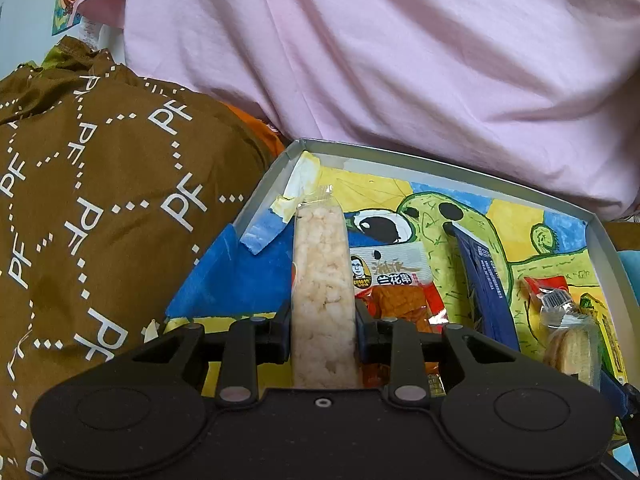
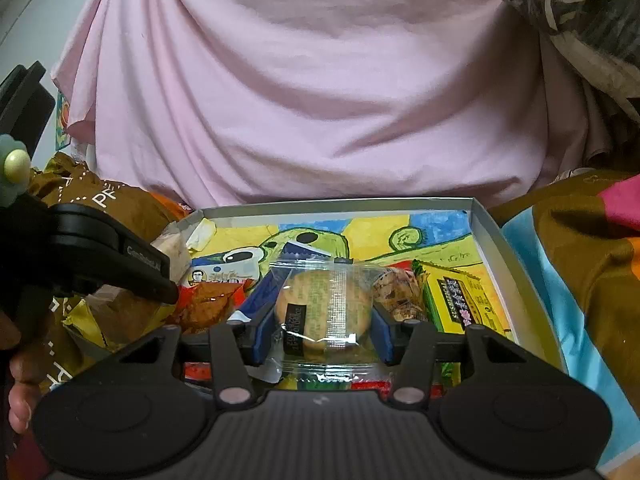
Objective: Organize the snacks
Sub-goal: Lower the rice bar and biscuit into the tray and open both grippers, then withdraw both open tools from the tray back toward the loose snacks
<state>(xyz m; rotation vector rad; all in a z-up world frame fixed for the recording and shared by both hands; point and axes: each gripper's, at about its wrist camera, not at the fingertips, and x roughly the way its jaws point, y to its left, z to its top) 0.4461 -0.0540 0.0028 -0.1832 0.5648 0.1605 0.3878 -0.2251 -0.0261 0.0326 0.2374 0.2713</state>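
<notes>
My left gripper (image 1: 322,320) is shut on a long clear pack of puffed rice cake (image 1: 322,264), which points up and away over the left part of a shallow box (image 1: 440,165). My right gripper (image 2: 324,332) is shut on a round biscuit in a clear wrapper (image 2: 322,308), its blue pads (image 2: 264,330) against the biscuit's sides, low over the box's (image 2: 340,204) middle. The left wrist view shows the same biscuit (image 1: 568,344) at the box's right side. A painted cactus picture lines the box floor.
In the box lie a red-orange snack pack with a cartoon face (image 1: 396,292), a dark blue packet (image 1: 484,280), a yellow packet (image 2: 460,300) and a brown cookie pack (image 2: 400,292). A person in a pink shirt (image 1: 360,60) sits right behind it. Brown lettered cloth (image 1: 100,200) lies left.
</notes>
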